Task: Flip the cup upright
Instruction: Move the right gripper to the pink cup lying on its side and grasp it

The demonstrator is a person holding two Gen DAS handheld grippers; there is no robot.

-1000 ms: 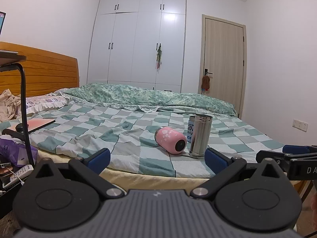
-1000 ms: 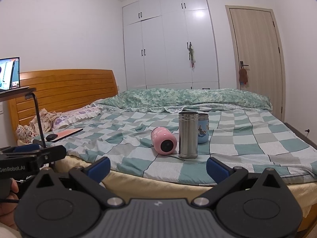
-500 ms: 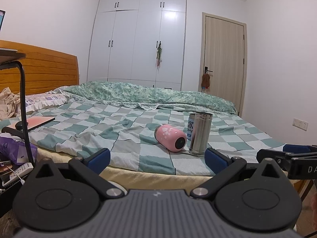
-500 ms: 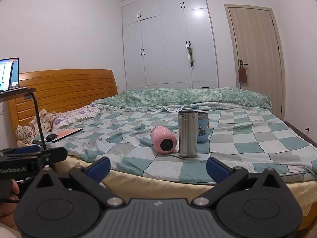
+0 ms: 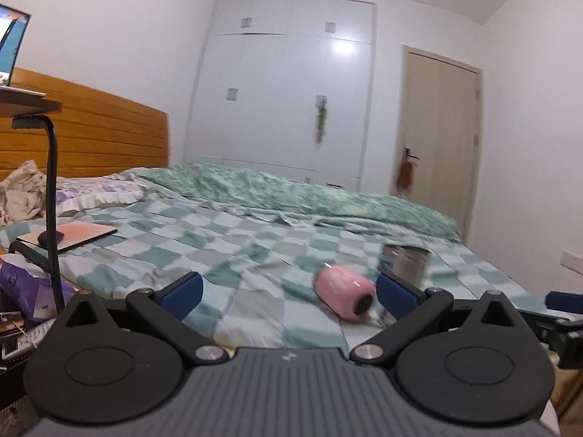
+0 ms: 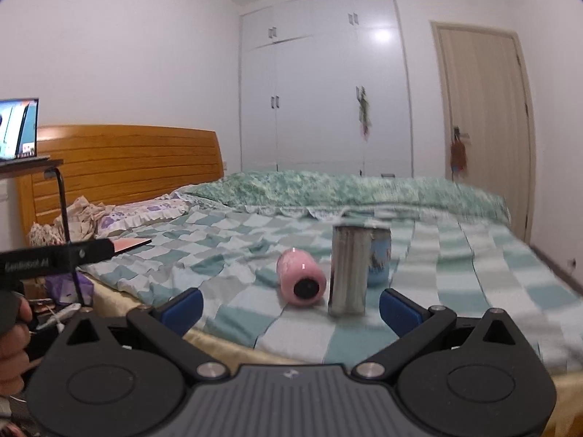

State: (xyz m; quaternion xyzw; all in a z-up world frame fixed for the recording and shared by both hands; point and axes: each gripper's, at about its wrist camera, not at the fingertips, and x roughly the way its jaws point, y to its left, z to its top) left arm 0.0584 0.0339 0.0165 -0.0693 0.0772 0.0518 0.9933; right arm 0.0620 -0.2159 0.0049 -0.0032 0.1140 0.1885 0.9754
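Broadly, a bed [image 6: 473, 255] with a green-and-white checked cover, serving as landmark. Near its front edge, lying on its side: pink cup [image 6: 300, 282], dark opening facing the cameras. Just beside the cup, toward the door side: steel flask [image 6: 348, 269] standing upright, with a blue cup [image 6: 379, 262] partly hidden behind it. Toward the headboard side of the bed: a flat pink notebook [image 5: 69, 235].

Closer now than a second ago, both views blurred by motion: left gripper [image 5: 288, 291] and right gripper [image 6: 291, 304] advanced toward the bed edge, fingers on each spread wide, holding nothing. Pink cup larger in both views yet unmoved, untouched. Likely meaning: approach phase only, grasp and flip yet to come.
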